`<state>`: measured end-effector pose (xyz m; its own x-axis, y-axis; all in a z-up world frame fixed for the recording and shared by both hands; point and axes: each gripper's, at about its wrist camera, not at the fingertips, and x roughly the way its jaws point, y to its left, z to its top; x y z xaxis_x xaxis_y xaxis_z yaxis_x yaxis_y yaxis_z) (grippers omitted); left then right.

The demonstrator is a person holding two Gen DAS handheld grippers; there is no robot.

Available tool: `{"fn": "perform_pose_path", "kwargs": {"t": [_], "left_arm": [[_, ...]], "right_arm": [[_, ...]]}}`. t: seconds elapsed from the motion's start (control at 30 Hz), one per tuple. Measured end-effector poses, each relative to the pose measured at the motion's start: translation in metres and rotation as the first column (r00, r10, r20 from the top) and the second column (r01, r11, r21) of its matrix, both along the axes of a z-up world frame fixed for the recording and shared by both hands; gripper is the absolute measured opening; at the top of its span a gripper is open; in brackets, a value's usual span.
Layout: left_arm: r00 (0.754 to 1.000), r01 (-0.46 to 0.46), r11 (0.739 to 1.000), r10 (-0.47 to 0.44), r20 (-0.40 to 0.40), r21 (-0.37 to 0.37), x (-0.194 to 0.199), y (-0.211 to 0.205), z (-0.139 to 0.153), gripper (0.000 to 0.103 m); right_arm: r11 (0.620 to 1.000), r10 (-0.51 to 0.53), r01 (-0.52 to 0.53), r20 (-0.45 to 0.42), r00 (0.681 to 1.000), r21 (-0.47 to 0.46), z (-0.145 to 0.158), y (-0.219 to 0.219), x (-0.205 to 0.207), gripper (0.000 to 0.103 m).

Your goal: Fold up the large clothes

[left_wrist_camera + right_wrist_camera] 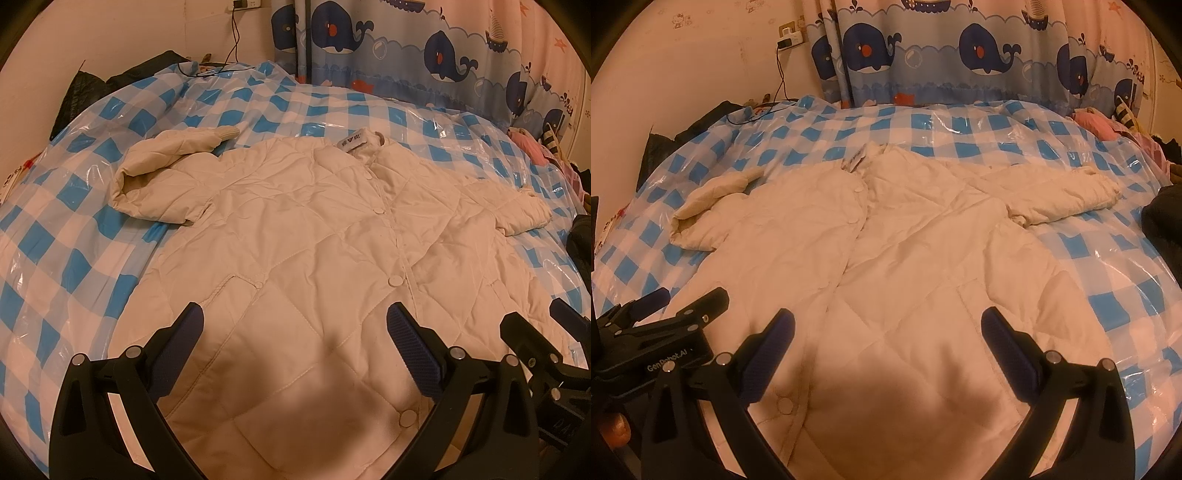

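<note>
A cream quilted jacket (303,229) lies front up and buttoned on the bed, collar towards the curtain; it also shows in the right wrist view (886,251). Its left sleeve (166,173) is bent back beside the shoulder. Its right sleeve (1060,195) lies out to the right. My left gripper (295,325) is open and empty, above the jacket's lower left half. My right gripper (886,328) is open and empty, above the lower right half. Each gripper shows at the edge of the other's view: the right gripper (546,332) and the left gripper (679,310).
A blue and white checked plastic sheet (74,266) covers the bed. Dark clothes (85,96) lie at the far left by the wall. A whale-print curtain (960,55) hangs behind. Pink things (1100,125) sit far right. A black cable (232,40) hangs from a wall socket.
</note>
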<state>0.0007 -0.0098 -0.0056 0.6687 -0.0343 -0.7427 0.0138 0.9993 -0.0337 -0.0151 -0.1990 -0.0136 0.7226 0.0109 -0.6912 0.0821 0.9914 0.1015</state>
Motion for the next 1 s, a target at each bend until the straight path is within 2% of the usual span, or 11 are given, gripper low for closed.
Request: {"fn": "perform_pose_path", "kwargs": {"t": [0.2,0.3,0.43,0.53,0.63,0.7,0.77,0.87,0.9,1.0], "left_arm": [[1.000,0.001,1.000,-0.001,0.000,0.000,0.000,0.000,0.000,0.095],[1.000,-0.001,1.000,0.001,-0.004,0.002,0.000,-0.001,-0.001,0.095],[1.000,-0.011,1.000,0.011,-0.019,-0.010,0.001,0.001,-0.004,0.096],[1.000,-0.012,1.000,0.012,-0.021,-0.001,0.002,0.001,-0.006,0.096],[1.000,-0.001,1.000,0.002,-0.024,0.028,0.006,-0.002,-0.008,0.096],[1.000,0.004,0.999,-0.003,-0.022,0.053,0.006,-0.006,-0.011,0.096],[1.000,0.006,0.997,-0.005,-0.021,0.081,0.007,-0.009,-0.014,0.096],[1.000,0.001,0.995,0.001,-0.024,0.104,0.008,-0.012,-0.018,0.096],[1.000,-0.001,0.995,0.003,-0.026,0.103,0.009,-0.012,-0.018,0.096],[0.999,-0.007,0.996,0.010,-0.037,0.084,0.010,-0.010,-0.022,0.096]], "right_arm": [[1.000,-0.005,0.006,0.013,1.000,-0.014,0.004,-0.003,-0.001,0.097],[0.999,-0.034,0.035,0.041,0.999,-0.016,0.014,-0.022,0.000,0.097],[0.990,-0.095,0.089,0.051,0.994,0.111,0.028,-0.088,0.011,0.097],[0.971,-0.144,0.130,0.057,0.988,0.199,0.034,-0.166,0.030,0.097],[0.916,-0.269,0.256,-0.002,0.963,0.309,0.029,-0.267,0.055,0.097],[0.843,-0.322,0.304,-0.037,0.946,0.443,0.020,-0.333,0.071,0.097],[0.749,-0.386,0.354,-0.066,0.920,0.561,0.009,-0.391,0.084,0.097],[0.638,-0.450,0.414,-0.121,0.885,0.649,-0.013,-0.444,0.104,0.097],[0.618,-0.460,0.423,-0.132,0.878,0.663,-0.018,-0.455,0.111,0.097],[0.593,-0.466,0.430,-0.145,0.873,0.681,-0.033,-0.475,0.135,0.097]]}}
